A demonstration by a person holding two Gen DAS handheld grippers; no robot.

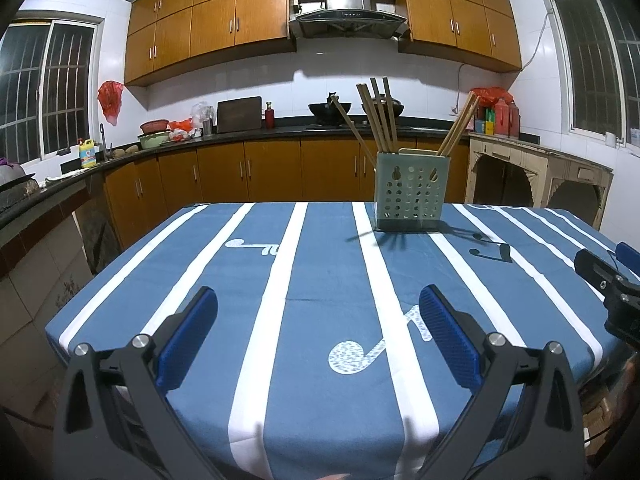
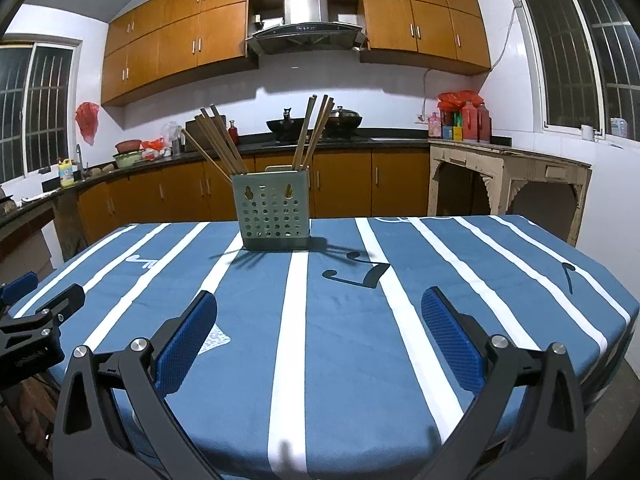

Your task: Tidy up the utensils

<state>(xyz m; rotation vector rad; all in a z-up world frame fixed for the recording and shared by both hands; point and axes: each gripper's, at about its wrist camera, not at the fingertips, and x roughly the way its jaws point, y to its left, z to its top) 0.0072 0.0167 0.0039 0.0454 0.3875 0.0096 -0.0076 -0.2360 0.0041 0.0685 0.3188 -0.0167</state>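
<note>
A pale green perforated utensil holder (image 1: 411, 196) (image 2: 275, 213) stands upright at the far side of the table. Several wooden chopsticks (image 1: 380, 118) (image 2: 218, 142) stick out of it, in a left bunch and a right bunch (image 1: 458, 126) (image 2: 316, 132). My left gripper (image 1: 318, 304) is open and empty, low over the near part of the table. My right gripper (image 2: 318, 306) is open and empty too, at the same near side. Each gripper shows at the edge of the other's view: the right one (image 1: 612, 280), the left one (image 2: 36, 316).
The table wears a blue cloth with white stripes and music notes (image 1: 320, 272) (image 2: 340, 320). Behind it run wooden kitchen cabinets, a dark counter with woks (image 1: 330, 110) and bottles, and a worn cream side table (image 2: 508, 172) at right.
</note>
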